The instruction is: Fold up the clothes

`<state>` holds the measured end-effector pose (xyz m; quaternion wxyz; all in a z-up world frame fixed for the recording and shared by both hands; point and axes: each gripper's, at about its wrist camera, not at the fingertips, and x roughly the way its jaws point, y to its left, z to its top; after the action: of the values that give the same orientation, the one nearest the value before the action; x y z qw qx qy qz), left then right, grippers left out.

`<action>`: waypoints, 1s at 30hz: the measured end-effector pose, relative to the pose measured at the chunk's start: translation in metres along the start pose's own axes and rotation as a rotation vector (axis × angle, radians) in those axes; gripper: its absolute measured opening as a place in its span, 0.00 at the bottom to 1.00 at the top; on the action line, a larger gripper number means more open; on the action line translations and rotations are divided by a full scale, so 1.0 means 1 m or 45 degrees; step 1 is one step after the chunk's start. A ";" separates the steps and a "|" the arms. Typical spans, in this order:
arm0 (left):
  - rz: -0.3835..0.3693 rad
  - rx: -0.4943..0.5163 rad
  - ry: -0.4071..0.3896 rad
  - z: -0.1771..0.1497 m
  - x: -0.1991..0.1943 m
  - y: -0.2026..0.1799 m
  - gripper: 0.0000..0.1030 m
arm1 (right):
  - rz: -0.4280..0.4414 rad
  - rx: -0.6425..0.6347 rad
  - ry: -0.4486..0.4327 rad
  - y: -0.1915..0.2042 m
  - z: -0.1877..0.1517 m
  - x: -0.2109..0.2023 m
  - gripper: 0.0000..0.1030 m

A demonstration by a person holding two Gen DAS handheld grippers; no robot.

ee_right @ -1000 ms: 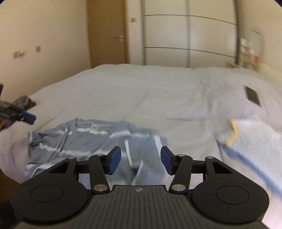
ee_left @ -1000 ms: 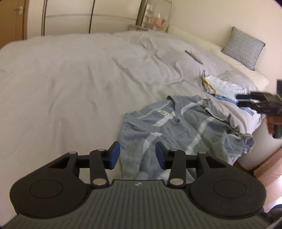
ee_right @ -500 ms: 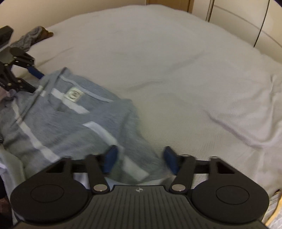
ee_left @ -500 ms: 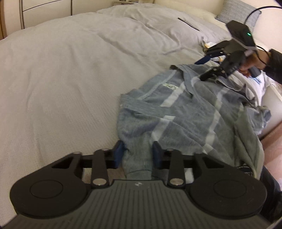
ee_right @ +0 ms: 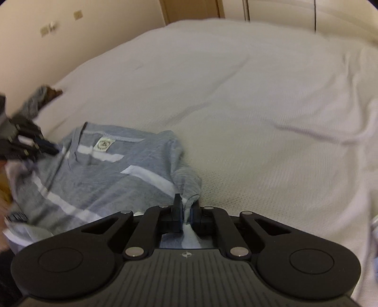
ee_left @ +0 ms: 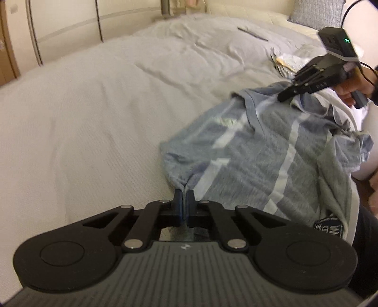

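A blue-grey T-shirt with white stripes (ee_left: 255, 151) lies at the near edge of the bed, its collar label facing up (ee_right: 104, 143). My left gripper (ee_left: 183, 198) is shut on one sleeve end of the shirt. My right gripper (ee_right: 185, 205) is shut on the other sleeve end, and it shows in the left wrist view (ee_left: 297, 91) at the shirt's far shoulder. The left gripper shows blurred in the right wrist view (ee_right: 45, 146) at the shirt's left edge. The shirt hangs partly over the bed's edge.
The white bedspread (ee_left: 94, 106) stretches away behind the shirt. A small pile of folded light cloth (ee_left: 285, 61) lies beyond the right gripper. A dark flat object (ee_left: 252, 34) lies on the bed further back. A grey pillow (ee_left: 316, 14) and wardrobe doors (ee_right: 283, 9) stand behind.
Both grippers came down onto the shirt and went from open to shut on its two sleeve ends. The shirt is now pulled out wider between them.
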<state>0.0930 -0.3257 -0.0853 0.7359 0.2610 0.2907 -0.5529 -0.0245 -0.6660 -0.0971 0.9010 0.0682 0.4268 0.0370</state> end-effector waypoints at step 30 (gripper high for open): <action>0.450 0.033 -0.261 0.199 0.148 0.125 0.11 | -0.716 -0.227 -0.630 -0.069 0.167 0.013 0.14</action>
<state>0.2742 -0.5322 -0.0453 0.8439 0.2599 0.1569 -0.4424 0.1134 -0.7474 -0.0134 0.9541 -0.1233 0.1937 -0.1921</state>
